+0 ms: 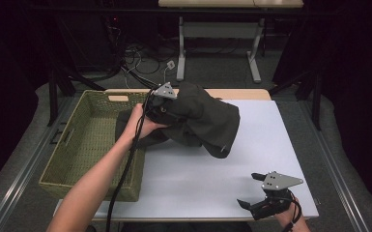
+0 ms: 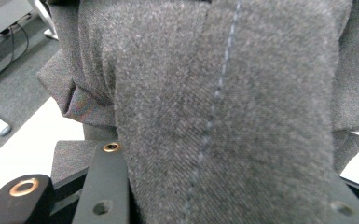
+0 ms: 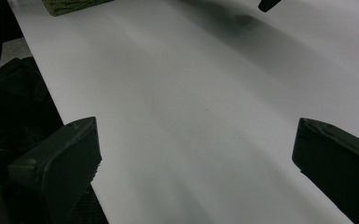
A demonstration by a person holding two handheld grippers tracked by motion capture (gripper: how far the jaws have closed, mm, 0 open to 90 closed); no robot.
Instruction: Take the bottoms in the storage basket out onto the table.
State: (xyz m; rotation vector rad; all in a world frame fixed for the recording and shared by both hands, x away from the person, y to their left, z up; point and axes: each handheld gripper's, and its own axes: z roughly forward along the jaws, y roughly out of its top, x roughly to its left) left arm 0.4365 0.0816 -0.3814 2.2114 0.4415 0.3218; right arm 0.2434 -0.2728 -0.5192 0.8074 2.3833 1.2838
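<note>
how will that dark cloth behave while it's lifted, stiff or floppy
Probably floppy: the dark cloth droops in soft folds from the left gripper. Its woven, matte surface, close up in the left gripper view, suggests it won't slip easily. Loose ends may drag over the basket rim.

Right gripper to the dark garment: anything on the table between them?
Nothing. In the high view only bare white table separates the right gripper from the dark garment.

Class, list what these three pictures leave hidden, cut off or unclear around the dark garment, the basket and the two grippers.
- Left gripper, high view: its jaw tips are buried in the dark garment.
- Left gripper view: garment cut by the frame edges; its type is unclear.
- Basket: the garment and forearm cover part of its floor.
- Right gripper view: basket corner blurred, cropped.
</note>
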